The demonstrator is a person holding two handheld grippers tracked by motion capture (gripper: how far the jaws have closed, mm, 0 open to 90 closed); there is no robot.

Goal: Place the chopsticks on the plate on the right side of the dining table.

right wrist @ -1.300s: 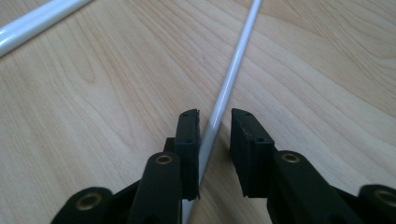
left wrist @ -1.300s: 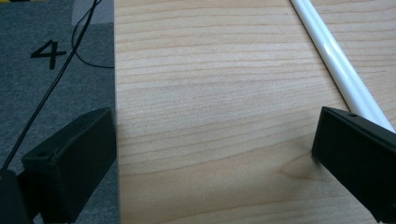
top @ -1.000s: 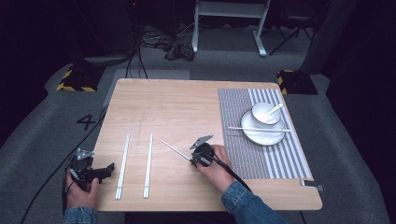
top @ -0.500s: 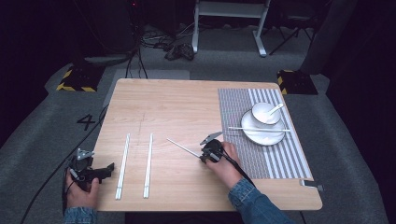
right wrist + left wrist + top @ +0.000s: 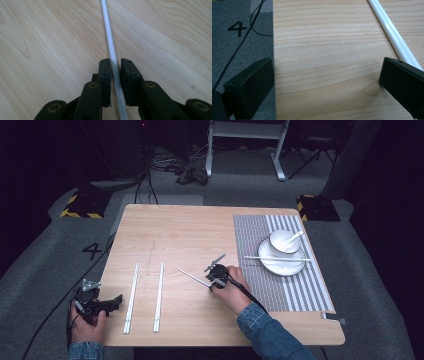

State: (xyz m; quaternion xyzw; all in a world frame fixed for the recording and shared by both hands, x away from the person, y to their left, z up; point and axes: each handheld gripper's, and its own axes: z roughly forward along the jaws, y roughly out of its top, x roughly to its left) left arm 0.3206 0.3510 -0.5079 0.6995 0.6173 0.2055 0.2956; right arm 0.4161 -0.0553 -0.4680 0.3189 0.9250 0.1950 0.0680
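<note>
My right gripper [image 5: 214, 279] [image 5: 115, 65] is near the table's middle, shut on a thin white chopstick [image 5: 192, 278] [image 5: 107, 30]. The chopstick sticks out to the upper left, low over the wood. My left gripper [image 5: 116, 301] [image 5: 327, 75] rests at the table's front left edge, its jaws wide apart with bare wood between them. Beside it lies a pair of white chopsticks [image 5: 131, 296] [image 5: 392, 32], whose near end runs under the right jaw in the left gripper view. A second pair [image 5: 159, 295] lies parallel, a little to the right.
A striped grey placemat [image 5: 250, 235] covers the table's right part. On it stands a white plate [image 5: 281, 267] with a bowl [image 5: 280, 245], a spoon [image 5: 292, 238] and one chopstick [image 5: 277, 258] laid across. Dark floor and cables surround the table.
My right hand has shifted only slightly, with the chopstick still between its jaws. My left hand has kept still.
</note>
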